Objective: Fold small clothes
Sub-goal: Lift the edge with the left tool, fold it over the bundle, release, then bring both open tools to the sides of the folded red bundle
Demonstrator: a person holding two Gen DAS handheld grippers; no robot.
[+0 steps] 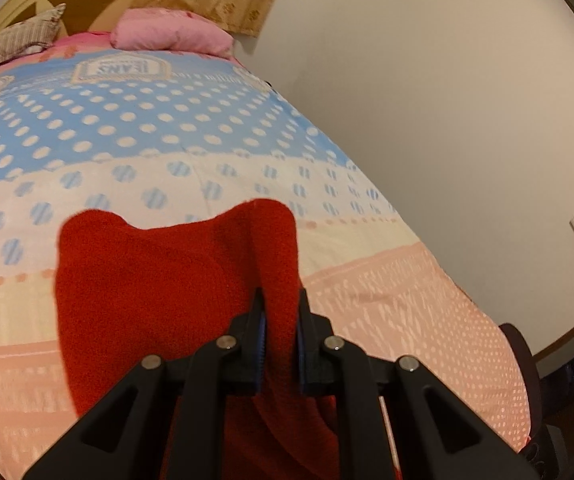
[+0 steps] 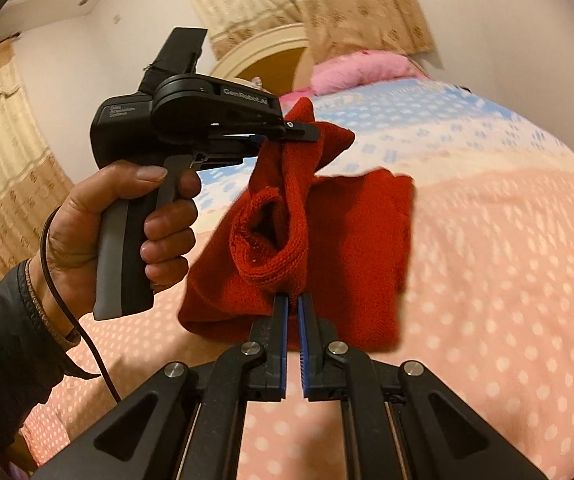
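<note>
While both grippers pinch the red knitted garment point(image 2: 311, 240) above the bed's point(image 2: 507, 280) pink foot end, the left gripper point(image 1: 281, 300) and right gripper point(image 2: 292, 300) should lower it evenly, edges aligned.

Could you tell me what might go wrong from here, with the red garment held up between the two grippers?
1. The right hand-held gripper pinches only the edge of the red knit garment, so the knit might slip free.
2. The left hand-held gripper clamps a bunched fold, and the cloth hangs twisted above the bedspread, so it may land creased.
3. The cable at the hand could snag.
</note>
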